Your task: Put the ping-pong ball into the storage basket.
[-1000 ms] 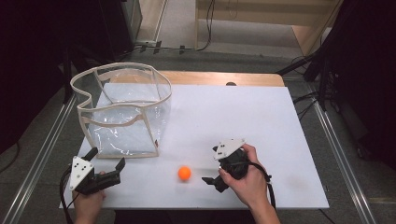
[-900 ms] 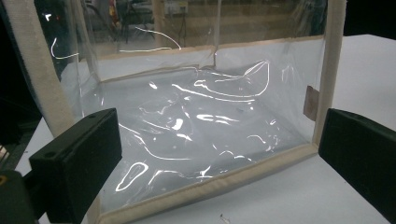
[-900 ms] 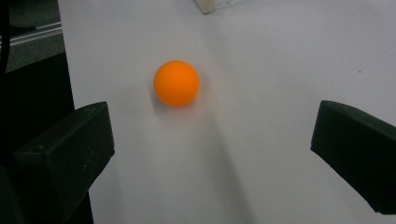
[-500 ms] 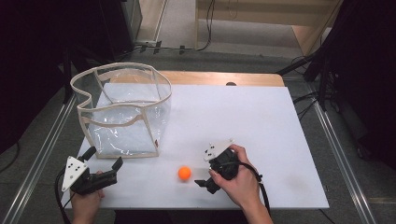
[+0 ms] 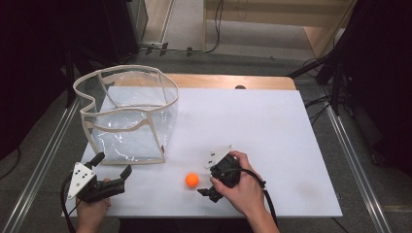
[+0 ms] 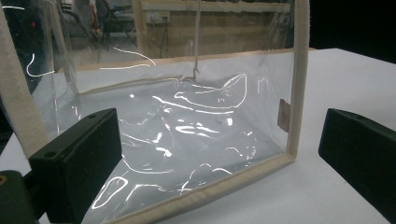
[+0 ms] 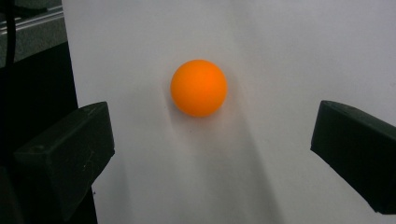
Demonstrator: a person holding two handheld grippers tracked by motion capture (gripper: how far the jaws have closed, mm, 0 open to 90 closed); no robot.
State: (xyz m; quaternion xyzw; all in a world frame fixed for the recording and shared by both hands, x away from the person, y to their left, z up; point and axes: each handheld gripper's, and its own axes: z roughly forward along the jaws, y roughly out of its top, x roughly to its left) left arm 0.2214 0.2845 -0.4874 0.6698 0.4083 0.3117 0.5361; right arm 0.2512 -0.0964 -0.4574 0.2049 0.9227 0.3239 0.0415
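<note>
A small orange ball lies on the white table top near the front edge. My right gripper is just right of the ball, pointing left at it. Its jaws stand wide open, with the ball a little ahead of the gap and untouched. My left gripper sits at the front left corner, open and empty. It faces the near wall of a clear plastic bag with beige trim, which stands upright and open-topped.
The table's front edge runs close beside the ball, with a dark drop beyond it. A wooden strip borders the far side. Metal rails flank the table. The white top's right half is bare.
My right gripper has moved left and toward the front edge, closing in on the ball. The left gripper shifted slightly toward the front left corner. The ball and bag stayed put.
</note>
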